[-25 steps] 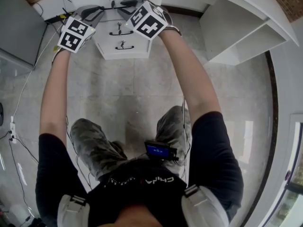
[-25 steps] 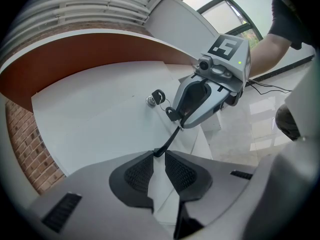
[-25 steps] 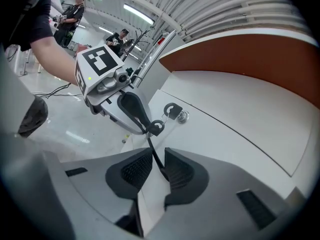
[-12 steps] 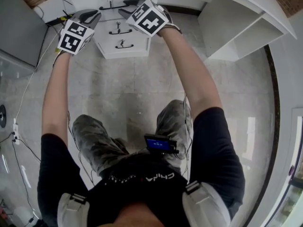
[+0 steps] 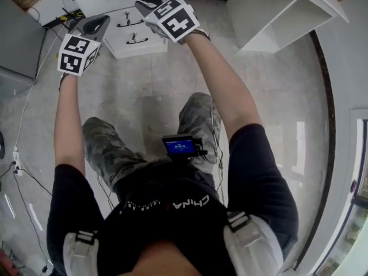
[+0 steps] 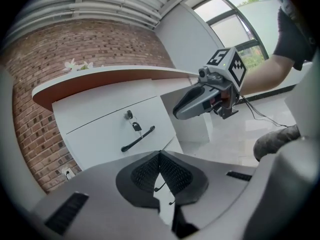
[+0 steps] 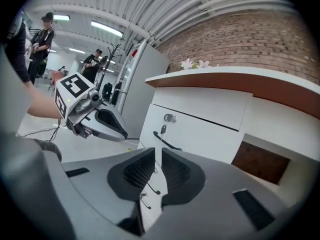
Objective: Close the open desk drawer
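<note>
Position: you face the white desk (image 6: pixel 110 76), both arms stretched toward its drawer unit.

Left gripper (image 5: pixel 95 20): jaws closed, pads (image 6: pixel 145 174) meeting at the tips, nothing held.

Right gripper (image 5: pixel 148 2): jaws drawn in to a thin slit, nothing in it. You hold it further forward than the left. Both grippers are apart from the drawer fronts.

Top drawer (image 6: pixel 100 134): wide white front just under the desk top, with a black bar handle (image 6: pixel 137 139) and a key (image 6: pixel 135 127) hanging from its lock. Two narrower drawers (image 5: pixel 138 36) sit below it. Whether the top front stands proud of the unit cannot be read from these views.

Surroundings: open shelf bay (image 5: pixel 276 10) to your right of the drawers; brick wall (image 6: pixel 85 44) behind the desk.
</note>
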The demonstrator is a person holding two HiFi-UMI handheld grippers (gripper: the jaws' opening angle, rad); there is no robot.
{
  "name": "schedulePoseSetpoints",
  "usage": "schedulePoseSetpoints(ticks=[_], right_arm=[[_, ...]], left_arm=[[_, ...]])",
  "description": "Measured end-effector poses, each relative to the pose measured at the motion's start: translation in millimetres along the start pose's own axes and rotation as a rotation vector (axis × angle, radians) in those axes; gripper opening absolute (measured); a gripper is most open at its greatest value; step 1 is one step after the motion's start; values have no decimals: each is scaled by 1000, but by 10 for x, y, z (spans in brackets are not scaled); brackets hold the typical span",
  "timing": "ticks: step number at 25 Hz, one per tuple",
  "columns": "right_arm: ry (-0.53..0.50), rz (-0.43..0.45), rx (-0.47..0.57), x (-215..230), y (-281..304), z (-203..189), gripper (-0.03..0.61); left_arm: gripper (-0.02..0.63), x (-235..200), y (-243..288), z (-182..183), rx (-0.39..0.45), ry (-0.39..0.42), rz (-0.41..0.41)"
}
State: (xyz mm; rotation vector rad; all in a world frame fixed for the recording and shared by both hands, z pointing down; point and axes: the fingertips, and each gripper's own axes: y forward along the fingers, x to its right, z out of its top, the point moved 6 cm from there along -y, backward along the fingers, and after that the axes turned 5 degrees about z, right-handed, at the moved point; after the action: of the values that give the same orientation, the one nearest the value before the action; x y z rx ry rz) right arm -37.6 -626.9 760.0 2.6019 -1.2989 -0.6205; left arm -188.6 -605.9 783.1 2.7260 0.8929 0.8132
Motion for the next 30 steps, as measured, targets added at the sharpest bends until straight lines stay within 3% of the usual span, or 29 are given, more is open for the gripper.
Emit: schedulePoseSetpoints(ticks=[13, 17, 20, 25, 30], right_arm=[[133, 19, 79, -565, -427, -232, 18], [127, 32, 68, -617, -354, -283, 18], [177, 40, 62, -605, -371, -223, 18], [247, 75, -32, -484, -548, 267, 18], [264, 101, -97, -343, -995, 1331, 18]], left_arm=[[12, 439, -583, -237, 27, -120, 2], [12, 405, -548, -259, 36, -123, 7], [12, 315, -584, -200, 21, -150, -10], [12, 21, -753, 264, -57, -211, -90], [12, -377, -1282, 1239, -134, -240, -129]])
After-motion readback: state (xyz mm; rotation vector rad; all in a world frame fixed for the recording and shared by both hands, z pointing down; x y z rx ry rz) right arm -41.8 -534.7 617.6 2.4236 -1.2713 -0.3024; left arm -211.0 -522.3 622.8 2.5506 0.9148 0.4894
